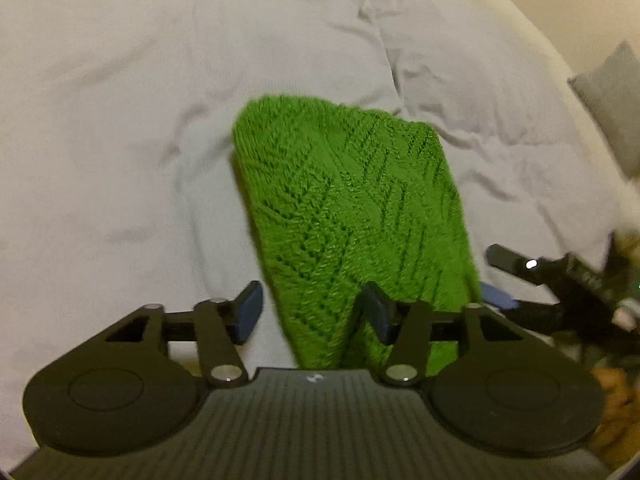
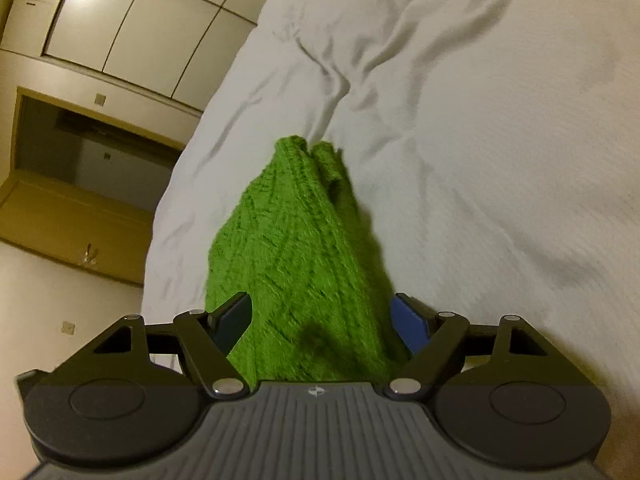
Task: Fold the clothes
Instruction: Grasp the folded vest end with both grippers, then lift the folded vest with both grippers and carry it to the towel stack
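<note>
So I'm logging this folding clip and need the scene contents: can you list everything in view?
green knitted garment: one, green, lying on the bed sheet, its near end between both grippers' fingers
bed sheet: one, white, wrinkled, under the garment
pillow: one, grey, far right edge of the left wrist view
cupboard doors: several panels, cream, upper left in the right wrist view
left gripper: one, black with blue pads, jaws apart around the garment
right gripper: one, black with blue pads, jaws wide, garment between them

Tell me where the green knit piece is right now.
The green knit piece lies on the white bedsheet, centre frame in both wrist views, running out ahead between the fingers of the left gripper and the right gripper.
</note>
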`<state>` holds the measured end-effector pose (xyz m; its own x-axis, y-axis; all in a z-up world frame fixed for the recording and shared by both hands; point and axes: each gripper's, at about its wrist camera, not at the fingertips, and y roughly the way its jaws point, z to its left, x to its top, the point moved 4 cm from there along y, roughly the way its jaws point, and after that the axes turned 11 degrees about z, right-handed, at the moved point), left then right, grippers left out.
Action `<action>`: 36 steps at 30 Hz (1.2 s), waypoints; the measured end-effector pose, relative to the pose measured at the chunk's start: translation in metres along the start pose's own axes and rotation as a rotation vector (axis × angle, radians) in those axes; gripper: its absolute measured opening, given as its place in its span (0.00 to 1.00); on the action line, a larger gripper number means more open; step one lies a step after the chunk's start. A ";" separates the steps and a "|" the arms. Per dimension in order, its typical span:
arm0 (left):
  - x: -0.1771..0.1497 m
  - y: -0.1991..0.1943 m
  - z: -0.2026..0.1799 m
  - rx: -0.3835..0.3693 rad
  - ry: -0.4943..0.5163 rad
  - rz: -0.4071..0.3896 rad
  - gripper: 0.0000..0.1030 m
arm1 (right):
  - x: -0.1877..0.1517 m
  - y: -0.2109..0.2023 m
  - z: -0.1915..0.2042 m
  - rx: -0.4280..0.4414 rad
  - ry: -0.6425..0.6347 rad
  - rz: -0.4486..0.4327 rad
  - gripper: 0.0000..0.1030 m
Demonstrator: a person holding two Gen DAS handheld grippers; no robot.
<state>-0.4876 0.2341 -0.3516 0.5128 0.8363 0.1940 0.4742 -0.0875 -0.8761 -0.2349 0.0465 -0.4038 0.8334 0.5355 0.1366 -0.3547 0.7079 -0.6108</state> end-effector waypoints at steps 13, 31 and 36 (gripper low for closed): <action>0.029 0.056 0.052 -0.367 -0.323 0.081 0.58 | 0.041 0.065 -0.007 0.081 -0.047 0.210 0.79; 0.043 -0.010 0.046 -0.266 -0.355 0.018 0.34 | 0.046 0.081 0.077 0.067 0.037 0.355 0.40; 0.029 -0.086 0.074 -0.242 -0.426 -0.067 0.34 | 0.037 0.091 0.150 0.108 -0.017 0.407 0.40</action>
<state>-0.5665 0.3055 -0.3030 0.1613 0.9869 0.0047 0.6750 -0.1068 -0.7300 -0.3002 0.1994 -0.3370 0.6096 0.7881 -0.0856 -0.6967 0.4811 -0.5321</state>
